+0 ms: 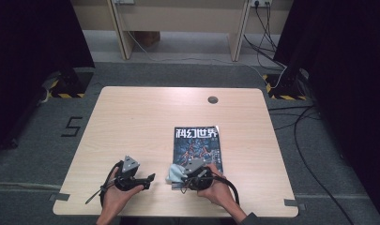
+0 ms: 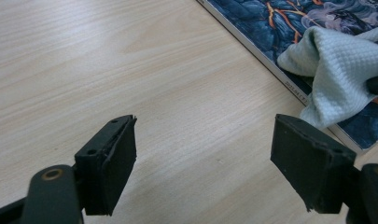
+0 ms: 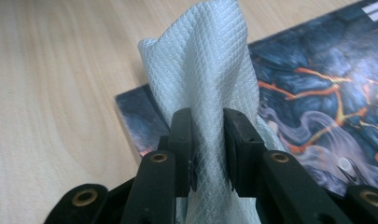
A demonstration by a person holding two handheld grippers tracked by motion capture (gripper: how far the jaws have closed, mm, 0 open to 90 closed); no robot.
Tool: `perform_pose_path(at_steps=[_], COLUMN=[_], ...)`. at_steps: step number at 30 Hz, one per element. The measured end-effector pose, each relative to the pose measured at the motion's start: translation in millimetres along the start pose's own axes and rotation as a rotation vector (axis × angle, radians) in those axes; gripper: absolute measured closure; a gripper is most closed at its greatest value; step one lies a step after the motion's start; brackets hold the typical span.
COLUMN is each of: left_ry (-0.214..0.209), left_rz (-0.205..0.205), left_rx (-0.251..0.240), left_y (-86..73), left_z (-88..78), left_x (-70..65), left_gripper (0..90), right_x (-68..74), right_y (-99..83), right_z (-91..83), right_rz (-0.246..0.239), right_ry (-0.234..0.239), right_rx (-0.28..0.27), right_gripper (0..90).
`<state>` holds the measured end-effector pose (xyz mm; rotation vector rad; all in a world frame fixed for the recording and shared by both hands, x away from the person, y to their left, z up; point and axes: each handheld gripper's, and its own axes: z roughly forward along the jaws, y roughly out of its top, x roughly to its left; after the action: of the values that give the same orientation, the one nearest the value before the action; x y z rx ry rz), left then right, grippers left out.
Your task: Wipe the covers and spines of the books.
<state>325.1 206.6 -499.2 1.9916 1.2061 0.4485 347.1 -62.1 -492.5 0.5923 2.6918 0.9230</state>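
Pale, waffle-textured cloth (image 3: 203,88) was pinched between the nearly closed jaws of the right gripper (image 3: 208,149), and it rose in a loose fold above the black pads (image 3: 238,140). It was probably held in this bunched way so that a soft face could be pressed on the magazine (image 3: 317,107) and dragged over its cover; the work in hand was judged to be wiping. In the high view the cloth (image 1: 175,172) was seen at the near left corner of the magazine (image 1: 197,140), which lay flat on the right half of the table (image 1: 131,122), closer to the near edge than to the far edge. The right gripper (image 1: 187,177) was held low and pointed toward the left over that corner, with the hand wrapped around its body from the near side.

The left gripper (image 2: 203,163) was wide open and nothing was between its jaws; bare wood was seen under them. It was kept just beside the left edge of the magazine (image 2: 252,42), perhaps ready to steady it. In the high view the left gripper (image 1: 150,180) was held nearly level, close to the near edge of the table, pointed to the right toward the cloth (image 2: 340,70).
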Motion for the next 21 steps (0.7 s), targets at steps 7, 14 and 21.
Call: perform_pose_path(at_steps=[7,14,21], left_ry=[0.005,0.002,-0.001], left_rz=[-0.009,0.000,0.001], left_rx=[0.005,0.010,0.014], left_y=[-0.2,-0.5,-0.7], left_z=[0.9,1.3,1.5], left_x=[2.6,1.6,0.0], left_gripper=[21.2,21.4,21.5], right_x=[13.4,25.0,14.3], right_y=[3.7,7.6,4.9], right_z=[2.0,4.8,2.6], right_rz=[-0.032,-0.056,-0.034], right_ry=[0.032,0.064,0.056], right_rx=[-0.005,-0.011,-0.003], right_gripper=[75.2,75.0,74.6])
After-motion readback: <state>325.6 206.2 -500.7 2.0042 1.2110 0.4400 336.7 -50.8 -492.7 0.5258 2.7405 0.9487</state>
